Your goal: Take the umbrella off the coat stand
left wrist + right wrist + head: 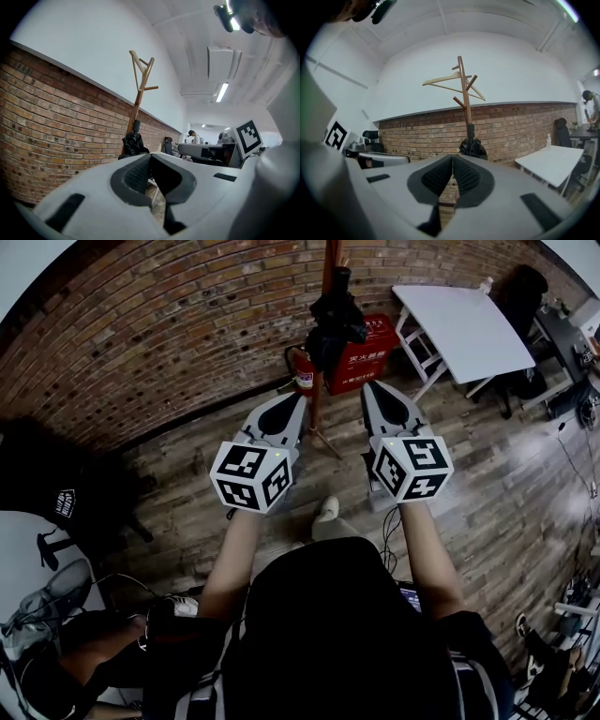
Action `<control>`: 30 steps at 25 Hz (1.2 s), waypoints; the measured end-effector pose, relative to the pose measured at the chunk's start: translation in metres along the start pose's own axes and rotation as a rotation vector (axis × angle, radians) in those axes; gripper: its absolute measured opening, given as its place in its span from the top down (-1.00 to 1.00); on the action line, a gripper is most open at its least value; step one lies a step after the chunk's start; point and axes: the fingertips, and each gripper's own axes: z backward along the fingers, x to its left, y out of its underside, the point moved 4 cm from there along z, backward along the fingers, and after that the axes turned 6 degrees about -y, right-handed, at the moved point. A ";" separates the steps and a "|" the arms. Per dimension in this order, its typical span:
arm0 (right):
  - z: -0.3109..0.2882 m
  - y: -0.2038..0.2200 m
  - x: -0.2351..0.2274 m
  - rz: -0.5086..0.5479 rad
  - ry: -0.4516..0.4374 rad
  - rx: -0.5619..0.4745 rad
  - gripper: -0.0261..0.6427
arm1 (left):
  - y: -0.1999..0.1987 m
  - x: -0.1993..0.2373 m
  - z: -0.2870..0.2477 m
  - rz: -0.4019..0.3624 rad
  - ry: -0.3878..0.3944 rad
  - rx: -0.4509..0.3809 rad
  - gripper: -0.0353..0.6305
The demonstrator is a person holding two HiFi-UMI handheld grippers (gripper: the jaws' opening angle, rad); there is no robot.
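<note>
A wooden coat stand rises in front of the brick wall. A folded black umbrella hangs on its pole. Both grippers point level at it from a distance, one to each side of the pole. My left gripper is shut with nothing in it, and so is my right gripper. In the left gripper view the umbrella shows just past the closed jaw tips, under the stand's pegs. In the right gripper view the umbrella hangs beyond the closed gripper, and a wooden hanger is on the stand.
A red fire extinguisher and a red box stand at the stand's foot. A white folding table is to the right, with chairs and desks beyond it. A black bag lies at the left. Cables run over the wooden floor.
</note>
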 end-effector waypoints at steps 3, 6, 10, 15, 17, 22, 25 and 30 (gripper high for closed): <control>-0.016 -0.005 -0.009 -0.003 -0.010 -0.009 0.83 | -0.006 0.009 -0.013 -0.009 -0.012 -0.001 0.84; -0.030 -0.008 -0.018 -0.005 -0.018 -0.014 0.83 | -0.012 0.016 -0.026 -0.016 -0.021 -0.004 0.84; -0.048 -0.015 -0.034 -0.009 -0.027 -0.020 0.83 | -0.020 0.021 -0.046 -0.029 -0.024 -0.005 0.84; -0.071 -0.025 -0.056 -0.012 -0.049 -0.024 0.83 | -0.033 0.028 -0.074 -0.044 -0.039 -0.011 0.84; -0.081 -0.027 -0.064 -0.014 -0.060 -0.023 0.83 | -0.036 0.031 -0.085 -0.044 -0.049 -0.010 0.84; -0.100 -0.029 -0.082 -0.022 -0.088 -0.012 0.83 | -0.037 0.035 -0.109 -0.041 -0.067 0.000 0.84; -0.109 -0.031 -0.094 -0.023 -0.102 -0.006 0.83 | -0.038 0.033 -0.122 -0.049 -0.074 0.011 0.84; -0.122 -0.033 -0.104 -0.028 -0.130 0.001 0.83 | -0.041 0.038 -0.137 -0.043 -0.097 0.011 0.84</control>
